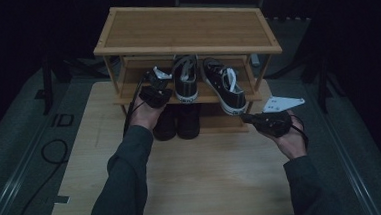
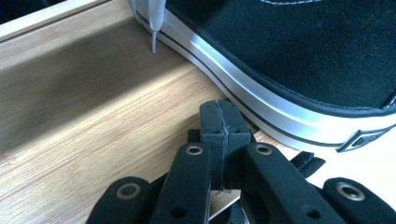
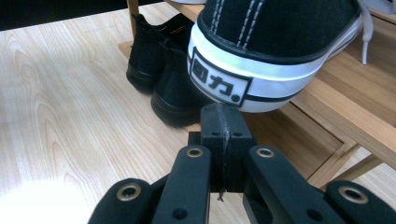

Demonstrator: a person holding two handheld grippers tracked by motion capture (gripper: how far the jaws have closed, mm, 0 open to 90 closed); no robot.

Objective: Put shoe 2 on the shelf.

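The rack [image 1: 186, 30] stands on the table [image 1: 193, 182]. Two black-and-white sneakers sit on its middle shelf [image 1: 127, 94]. The left sneaker [image 1: 185, 78] lies straight. The right sneaker [image 1: 225, 85] lies slanted, its heel overhanging the shelf's front edge.

The left gripper [image 1: 153, 92] rests at the shelf, just beside the left sneaker's sole. Its jaws are pressed fully together with nothing between them; in the left gripper view its tips [image 2: 223, 116] lie against the white sole band [image 2: 261, 102].

The right gripper [image 1: 252, 119] sits just below the right sneaker's heel, jaws likewise fully together and empty. In the right gripper view the heel label [image 3: 219, 81] lies directly above the tips [image 3: 223, 119]; contact cannot be told.

Two black boots [image 1: 177, 121] stand on the bottom shelf.
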